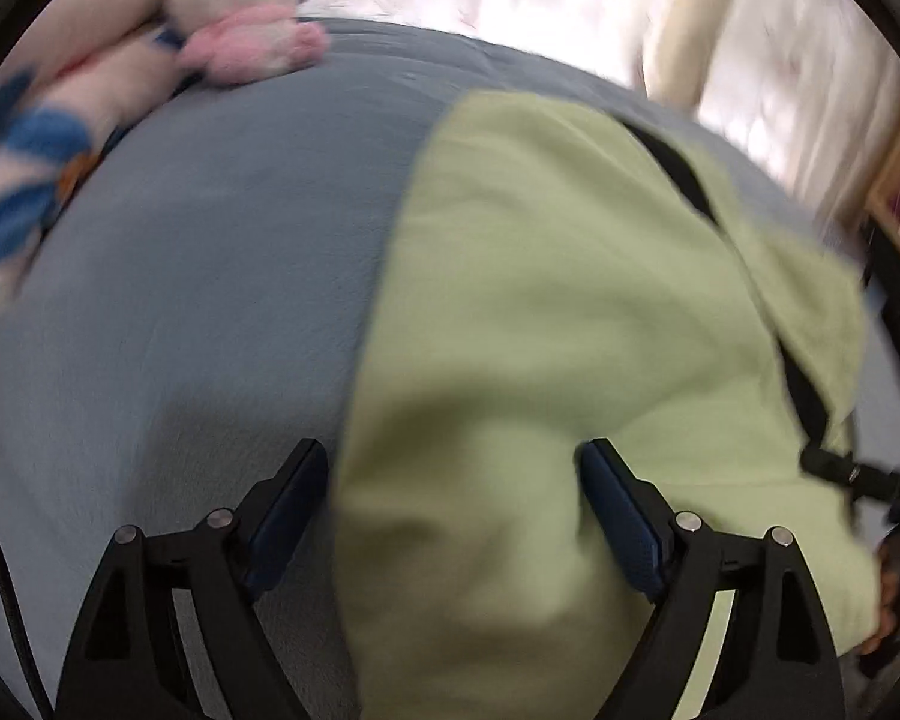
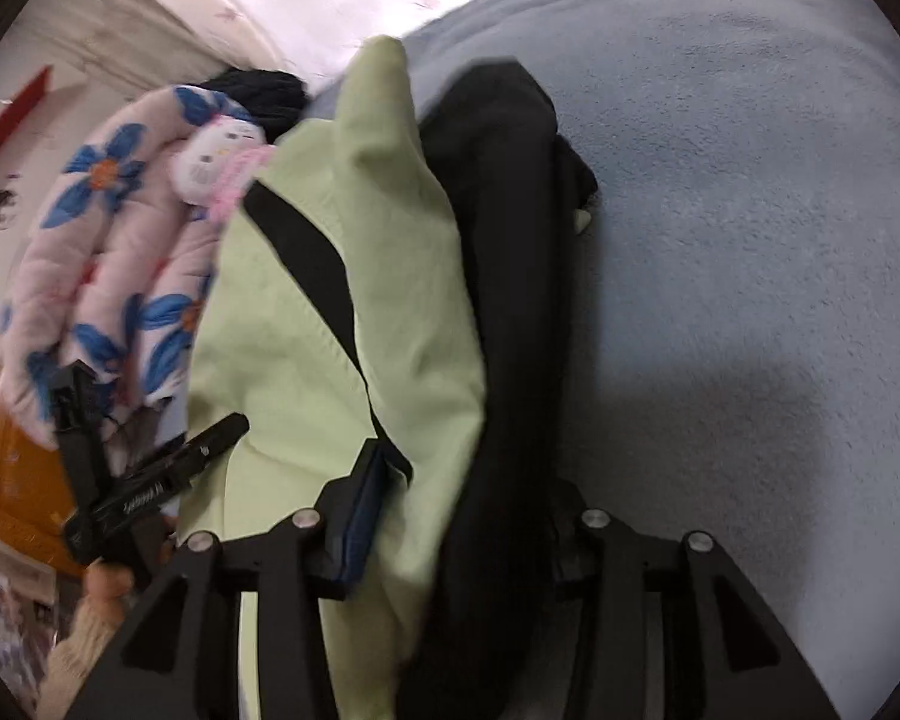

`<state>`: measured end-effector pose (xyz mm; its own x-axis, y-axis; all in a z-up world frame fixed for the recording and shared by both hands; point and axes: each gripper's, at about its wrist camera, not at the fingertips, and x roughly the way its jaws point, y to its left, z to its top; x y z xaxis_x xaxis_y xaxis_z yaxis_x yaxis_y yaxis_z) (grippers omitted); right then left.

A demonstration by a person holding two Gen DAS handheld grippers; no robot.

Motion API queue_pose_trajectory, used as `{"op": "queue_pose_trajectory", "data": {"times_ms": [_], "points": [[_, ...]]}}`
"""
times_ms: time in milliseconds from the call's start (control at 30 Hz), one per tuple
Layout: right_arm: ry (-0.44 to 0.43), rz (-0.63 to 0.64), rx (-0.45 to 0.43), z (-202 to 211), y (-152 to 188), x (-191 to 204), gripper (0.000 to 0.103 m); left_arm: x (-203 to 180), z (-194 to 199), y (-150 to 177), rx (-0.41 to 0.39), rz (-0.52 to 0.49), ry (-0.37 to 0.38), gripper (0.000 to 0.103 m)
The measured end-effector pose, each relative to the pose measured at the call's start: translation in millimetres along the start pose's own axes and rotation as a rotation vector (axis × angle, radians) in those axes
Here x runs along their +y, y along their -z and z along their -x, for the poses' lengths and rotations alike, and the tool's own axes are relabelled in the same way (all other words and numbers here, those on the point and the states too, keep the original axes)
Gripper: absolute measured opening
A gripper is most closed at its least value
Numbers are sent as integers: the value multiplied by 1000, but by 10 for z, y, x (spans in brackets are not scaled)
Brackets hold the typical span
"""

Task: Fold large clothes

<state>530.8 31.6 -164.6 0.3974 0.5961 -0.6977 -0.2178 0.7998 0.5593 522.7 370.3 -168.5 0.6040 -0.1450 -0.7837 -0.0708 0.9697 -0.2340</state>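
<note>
A light green garment point(image 1: 540, 270) with black trim lies folded lengthwise on the blue-grey bed cover point(image 1: 210, 270). My left gripper point(image 1: 450, 468) stands wide open over its near end, with the cloth between the fingers but not pinched. In the right wrist view the same green garment point(image 2: 306, 312) shows a black panel point(image 2: 510, 240) along its right side. My right gripper point(image 2: 471, 474) is open around that bundle. Its left pad point(image 2: 360, 516) is in view, while black cloth drapes over the right finger. The left gripper point(image 2: 150, 468) shows at the garment's left edge.
A pink and white plush toy point(image 1: 240, 18) and a floral blanket point(image 1: 42, 150) sit at the bed's far left. Pale curtains point(image 1: 780, 60) hang beyond the bed. A hand point(image 2: 108, 582) in a cream sleeve holds the left gripper. Bare bed cover point(image 2: 750, 240) stretches right of the garment.
</note>
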Motion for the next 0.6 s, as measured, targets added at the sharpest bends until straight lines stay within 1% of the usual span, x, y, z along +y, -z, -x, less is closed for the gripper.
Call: {"op": "queue_pose_trajectory", "data": {"times_ms": [67,100,133,200,233,267,300,367,433,467,500,533,567,600], "points": [[34,18,-9,184,63,-22,49,72,107,69,-8,40,13,86],[54,22,-17,277,83,-13,49,59,184,98,-19,40,-17,86],[76,44,-40,421,106,40,49,9,275,127,-33,20,-63,86],[117,87,-79,613,145,174,49,-152,412,171,-52,-46,-139,86],[127,125,-109,716,176,311,49,-315,498,222,-62,-110,-194,86],[124,158,-131,777,213,431,49,-453,555,272,-75,-160,-231,86],[123,189,-147,790,221,550,49,-574,605,329,-94,-194,-261,86],[140,251,-159,757,306,809,49,-773,678,447,-111,-215,-302,86],[132,287,-134,607,421,1011,49,-896,684,556,-103,-196,-291,86],[155,309,-125,511,470,1082,48,-927,646,597,-91,-193,-284,86],[191,327,-120,419,508,1125,42,-942,565,623,-70,-195,-297,86],[231,343,-102,309,551,1135,39,-955,496,679,-49,-198,-318,86],[269,345,-78,196,584,1107,32,-973,466,726,-39,-195,-332,86],[332,339,-56,75,604,1044,24,-933,432,749,-46,-195,-340,86]]}}
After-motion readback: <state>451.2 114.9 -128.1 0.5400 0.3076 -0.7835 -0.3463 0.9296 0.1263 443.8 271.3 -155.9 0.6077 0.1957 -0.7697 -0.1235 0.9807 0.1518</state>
